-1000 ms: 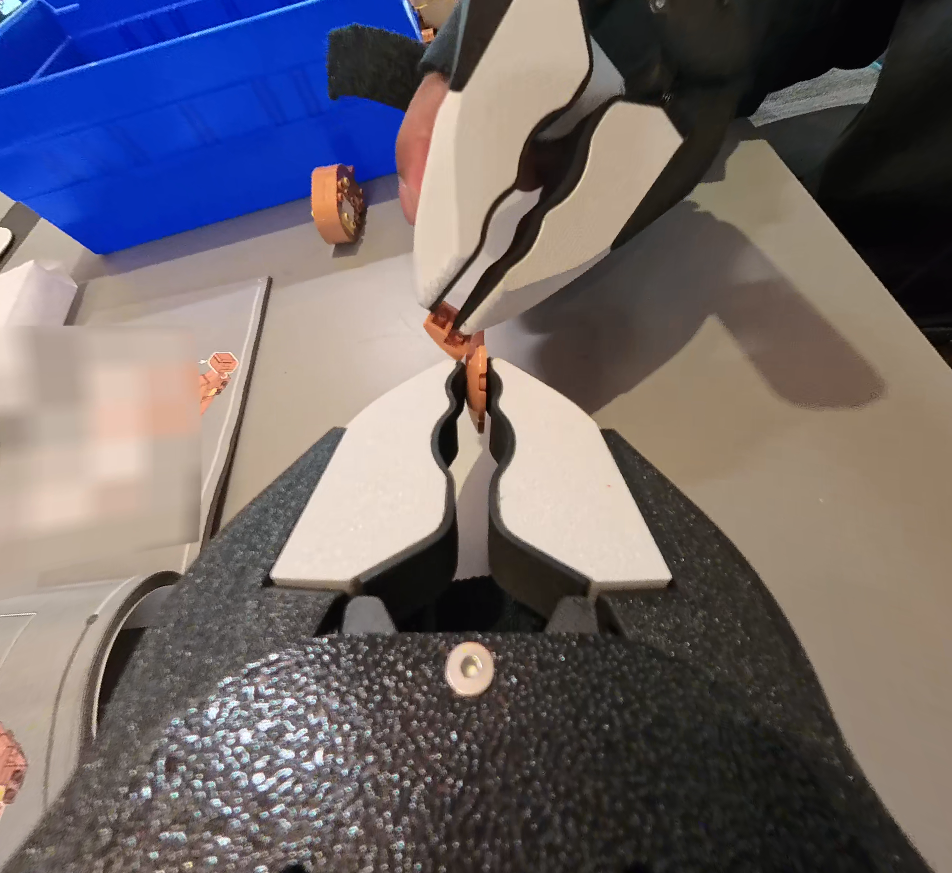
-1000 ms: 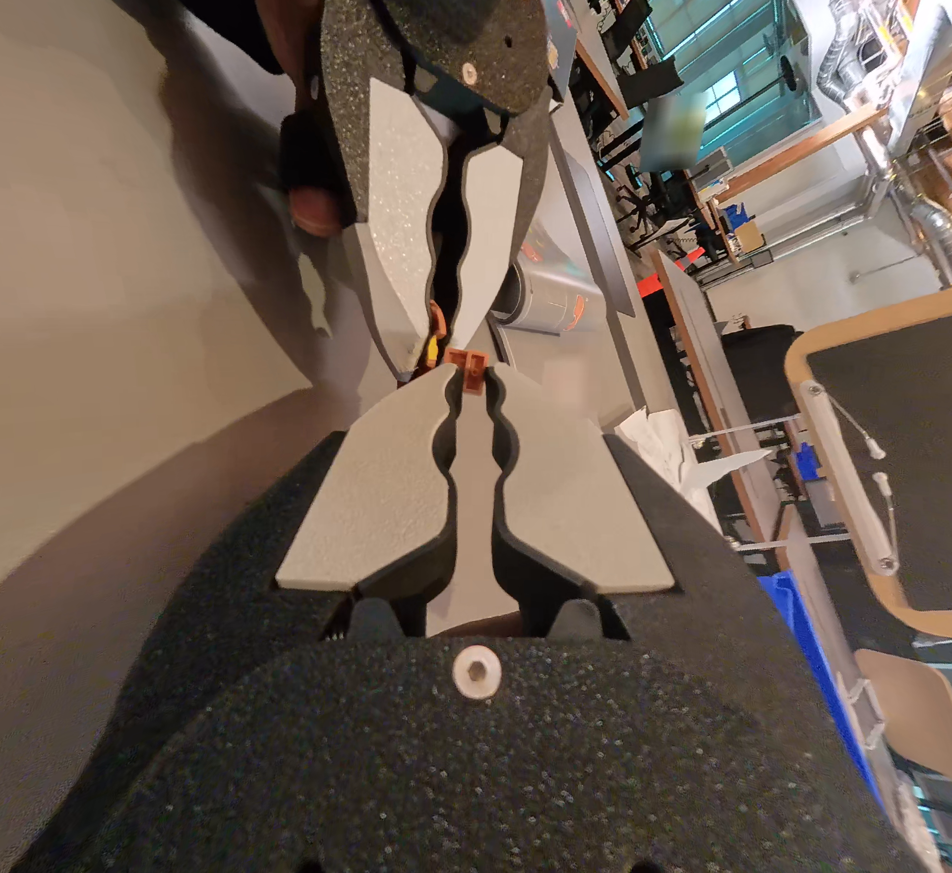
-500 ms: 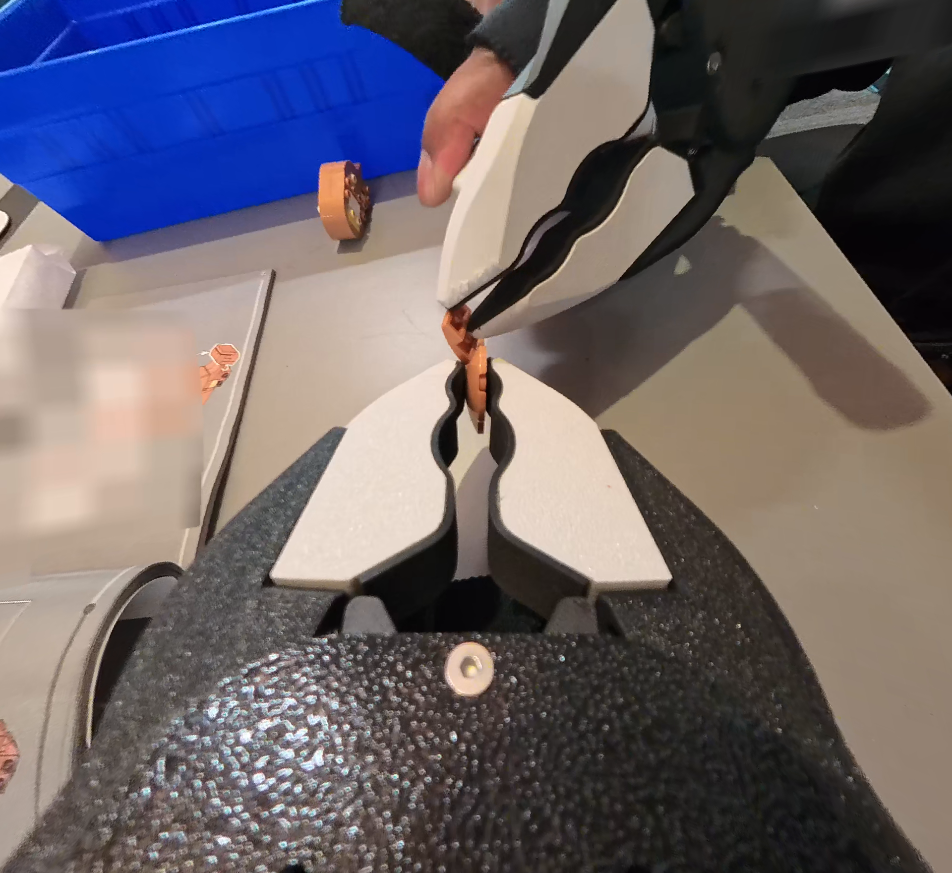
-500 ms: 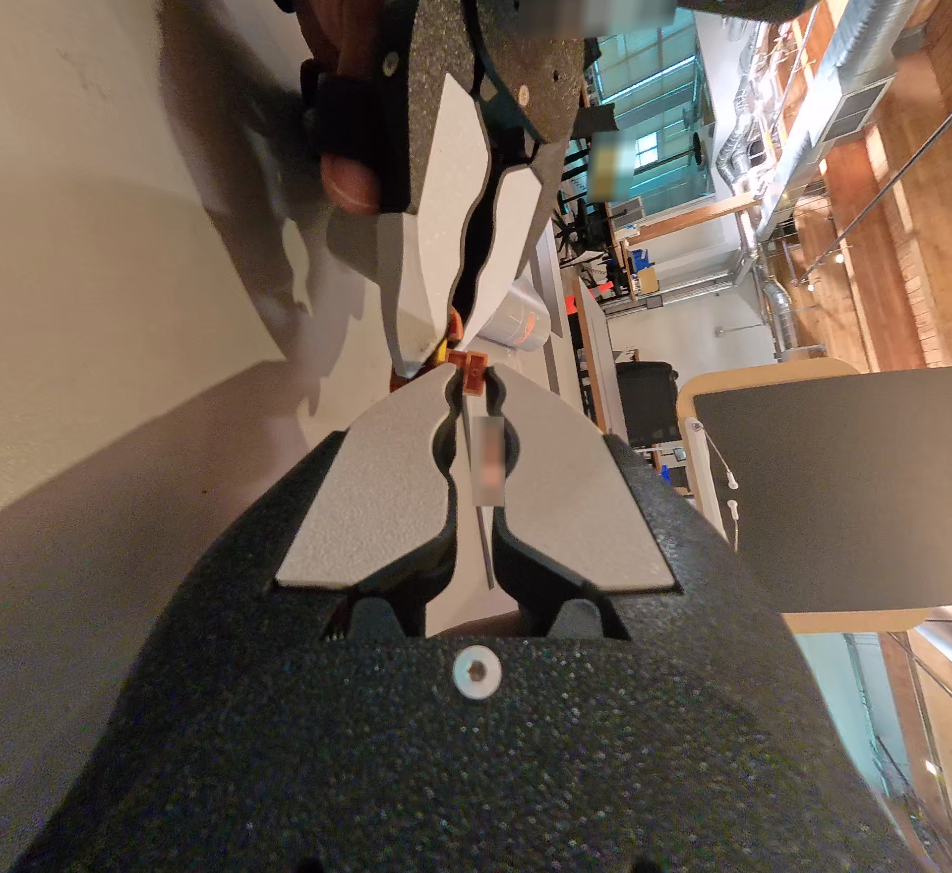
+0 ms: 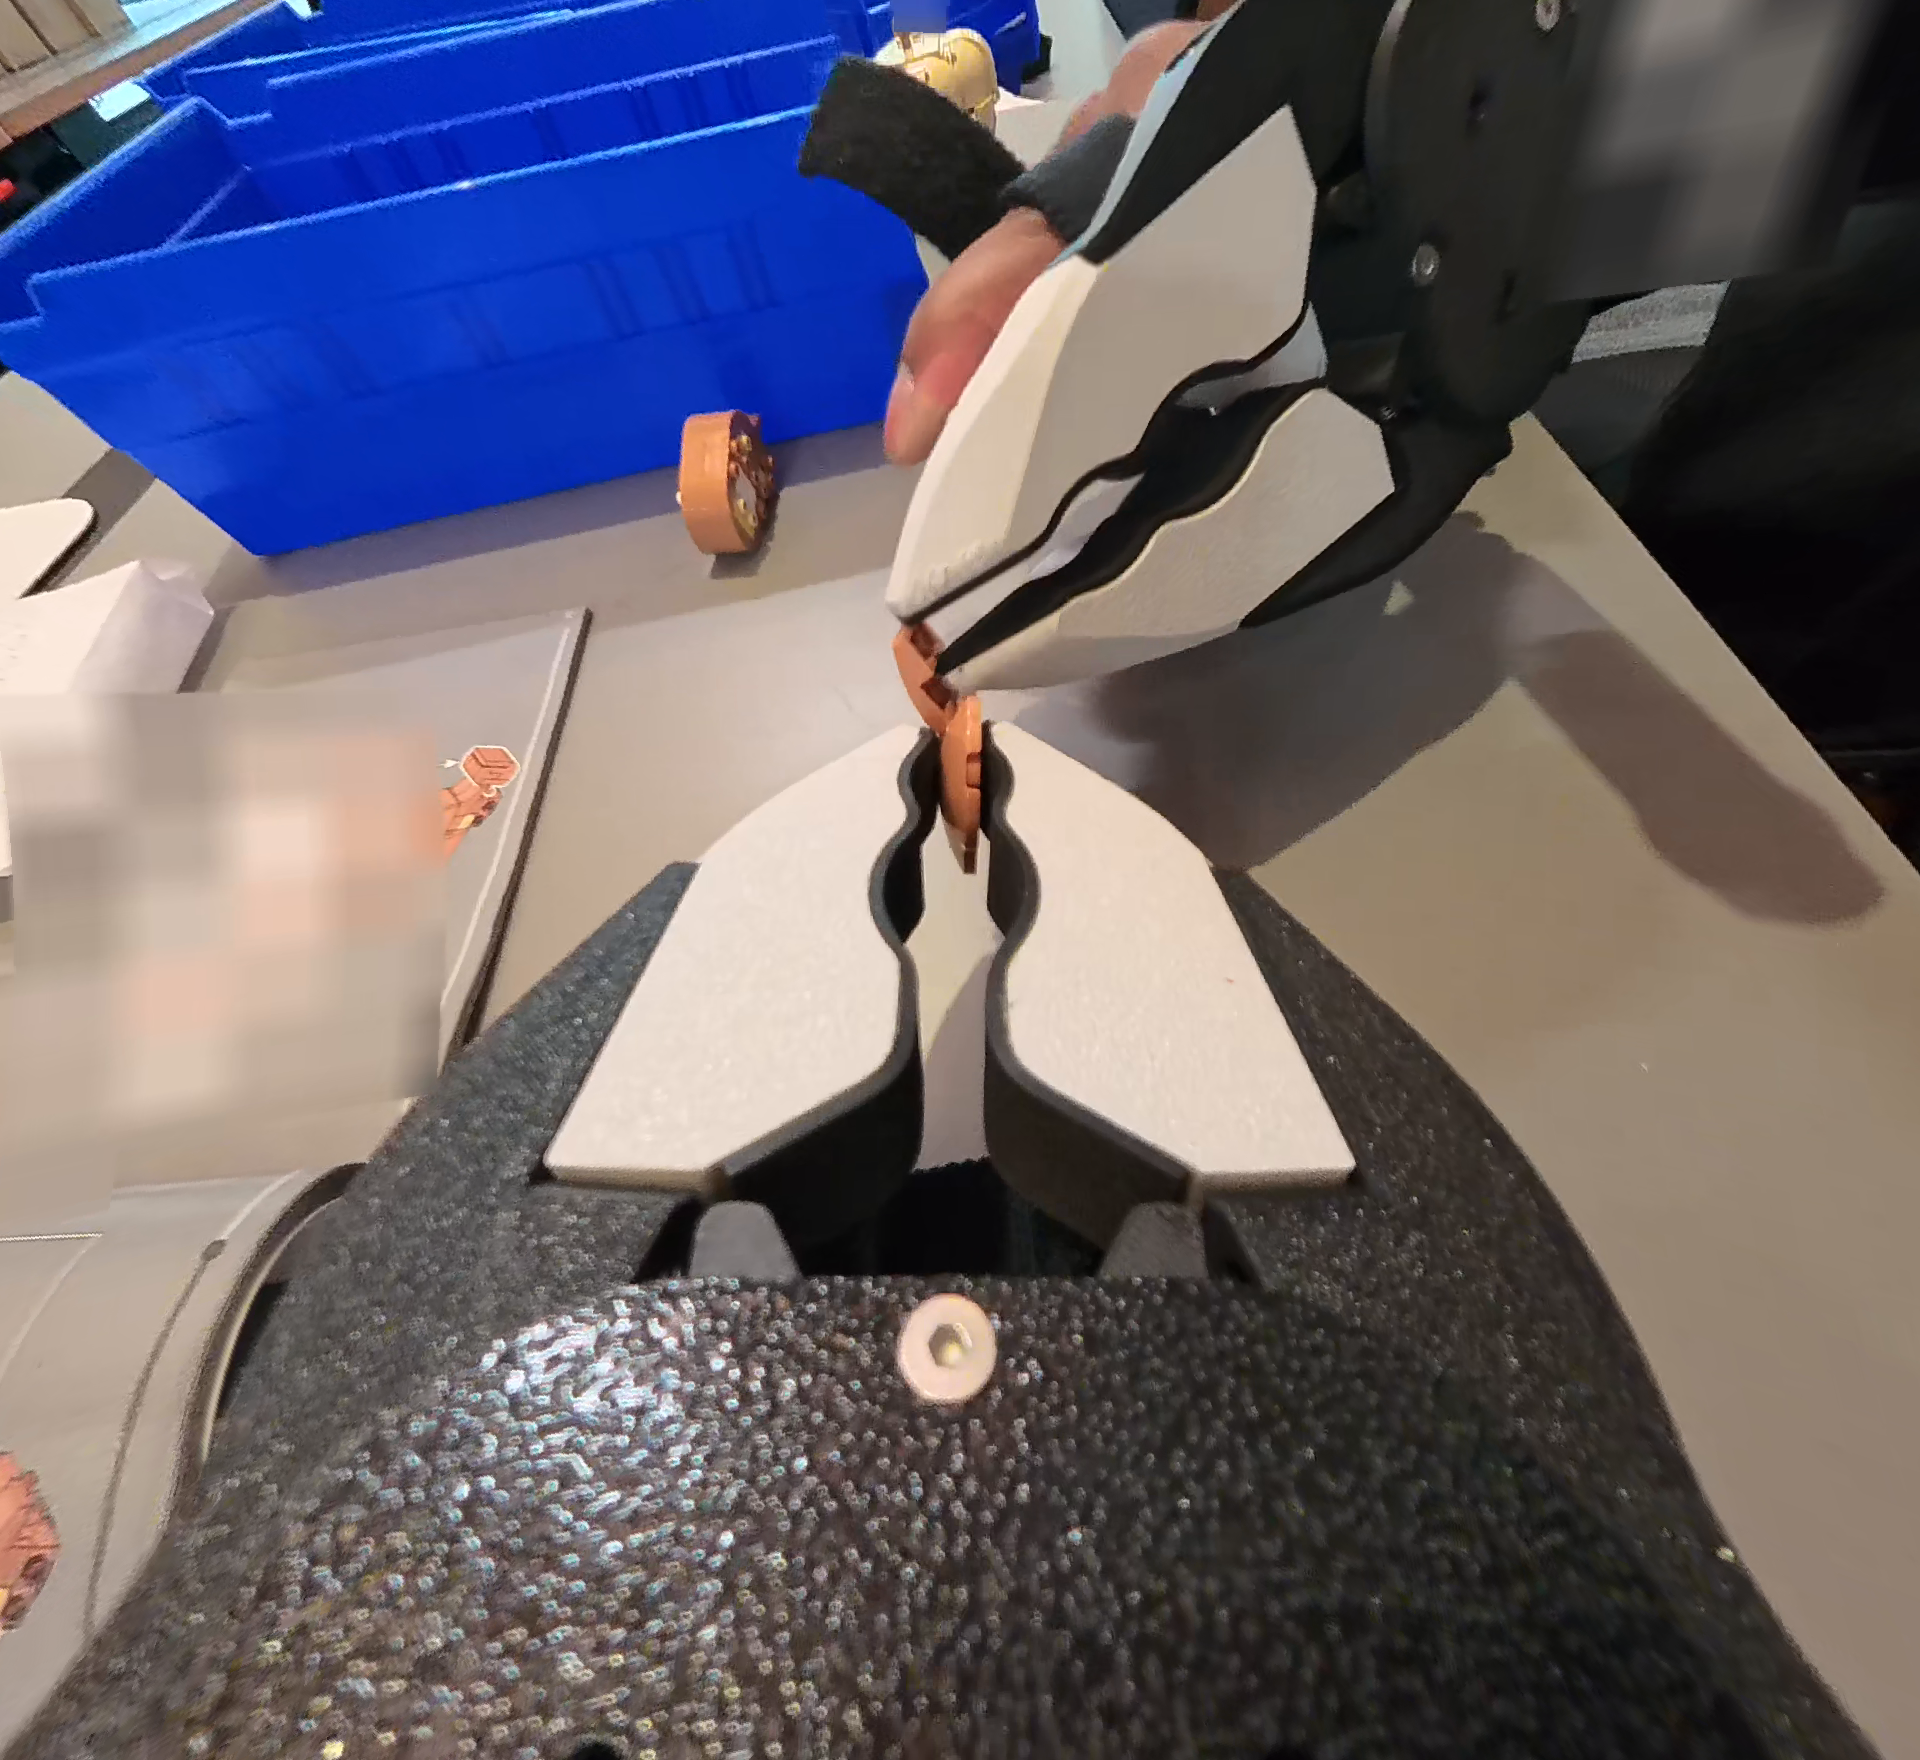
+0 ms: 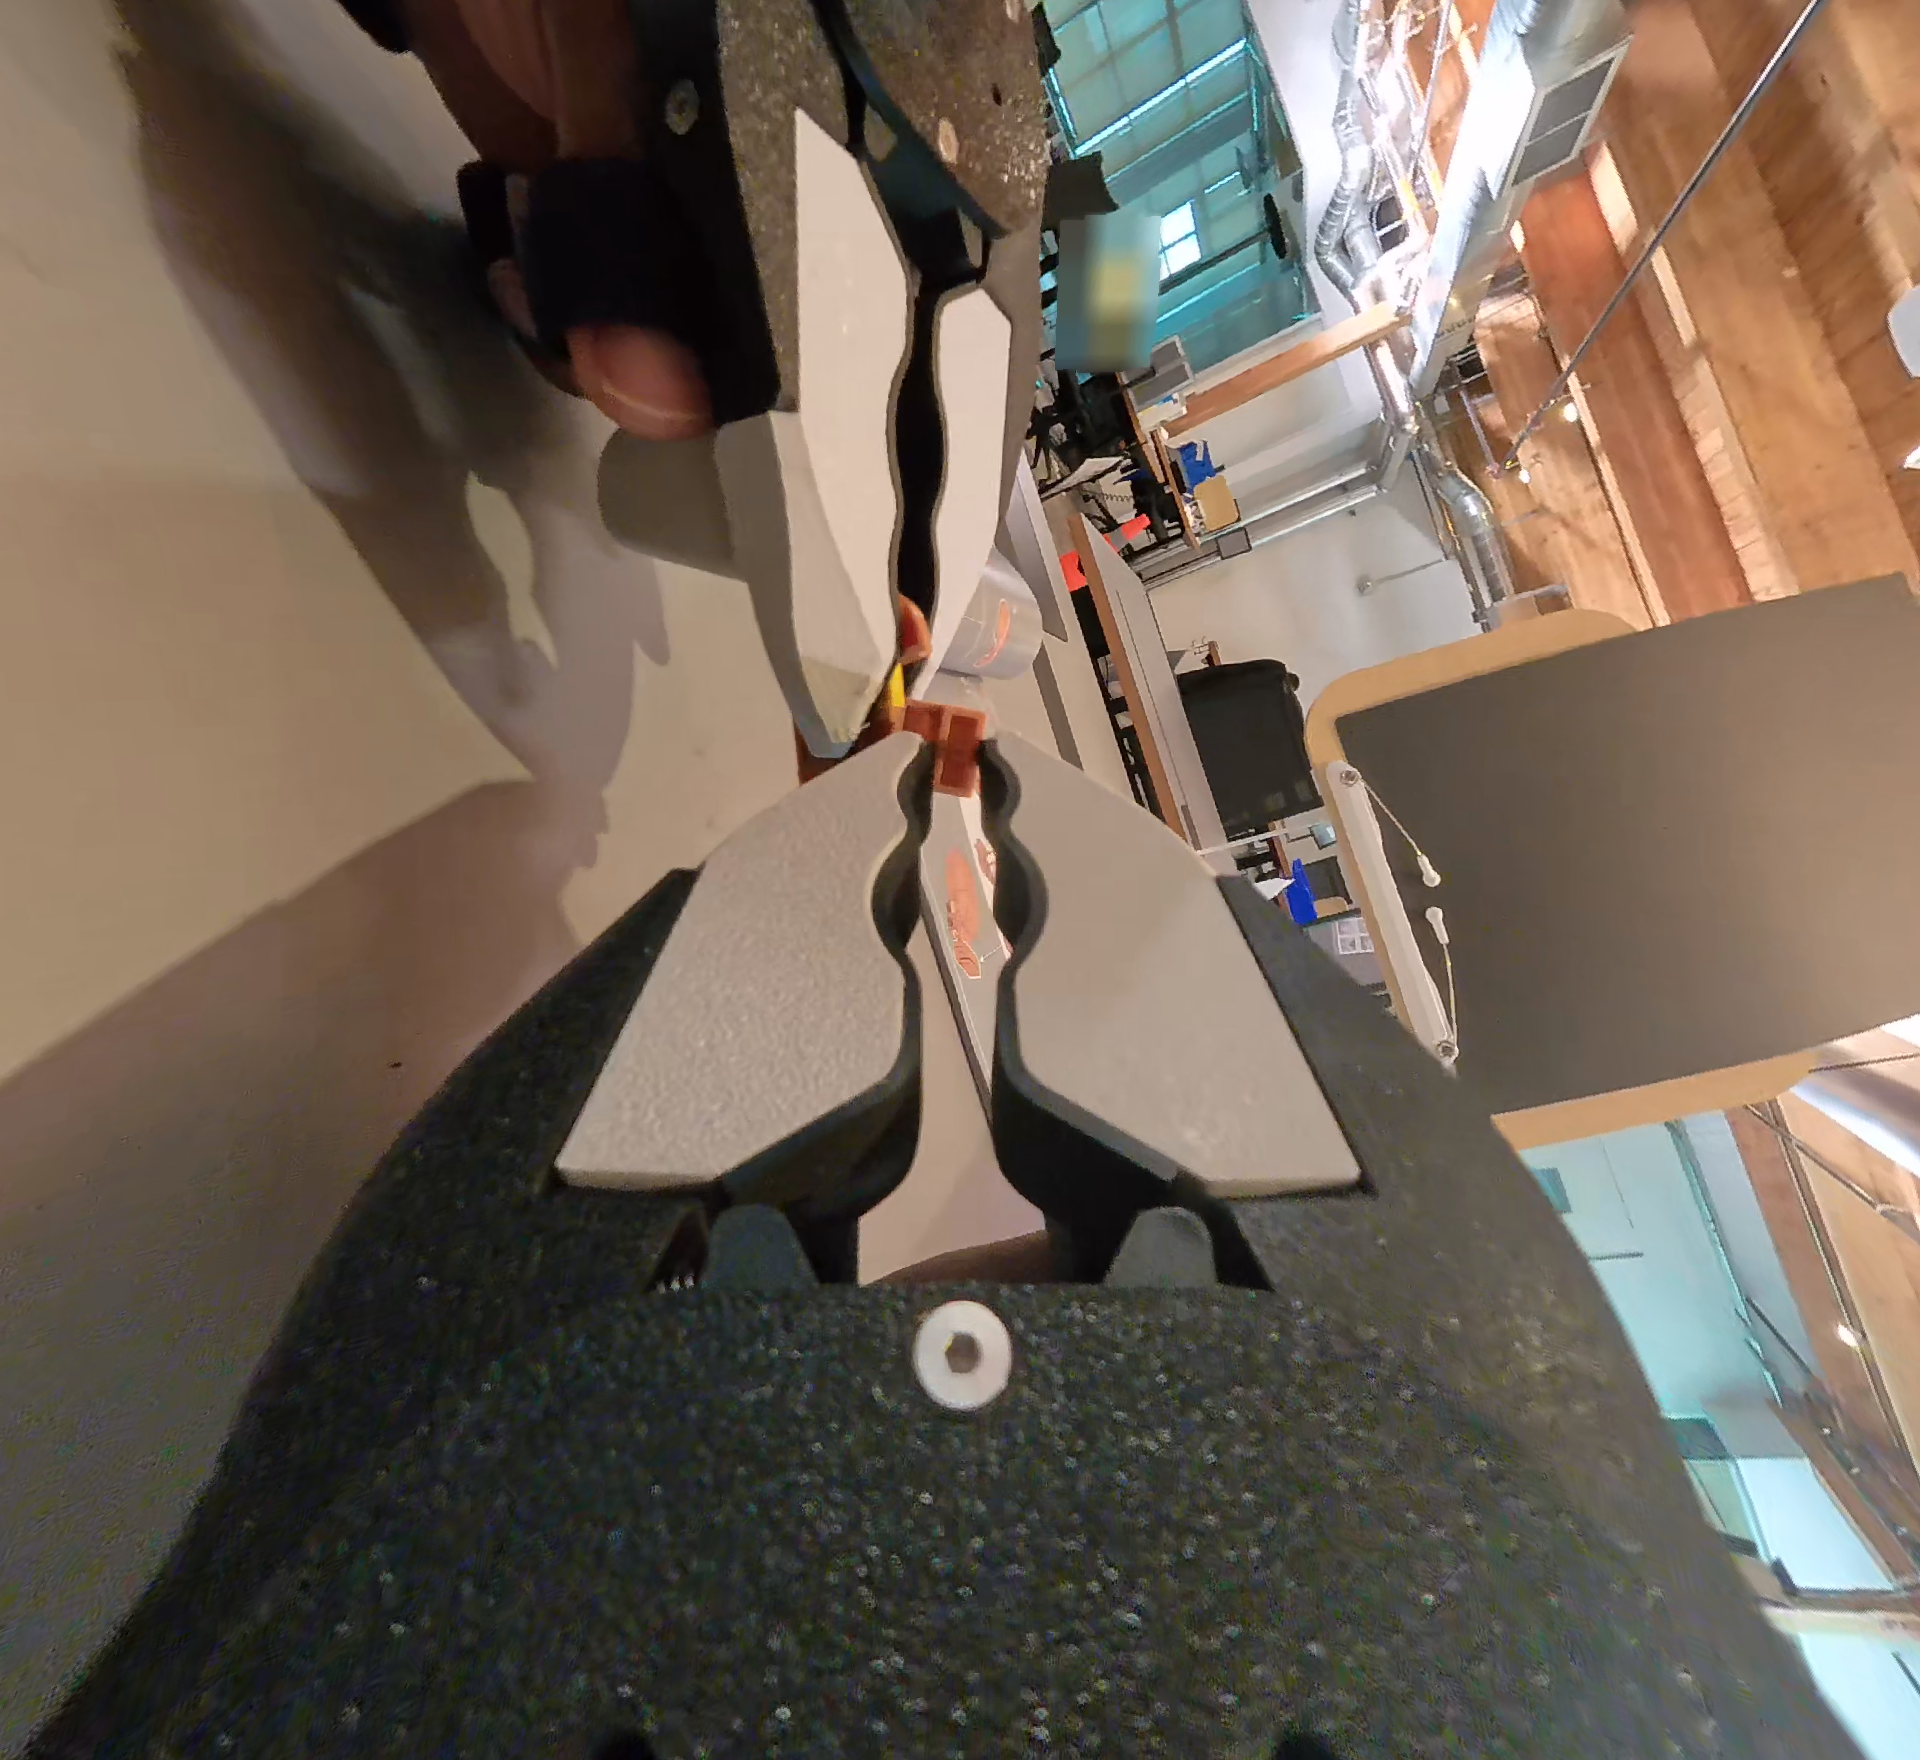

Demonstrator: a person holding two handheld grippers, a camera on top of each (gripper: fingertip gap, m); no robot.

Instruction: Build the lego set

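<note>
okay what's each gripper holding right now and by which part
Left gripper pinches a flat orange plastic disc edge-on at its fingertips. Right gripper clamps a small orange-brown block piece by its end.

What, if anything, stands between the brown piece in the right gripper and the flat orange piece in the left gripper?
Nothing visible. The brown piece and the flat orange piece appear to touch above the grey table, each clamped in its own gripper's jaws.
</note>
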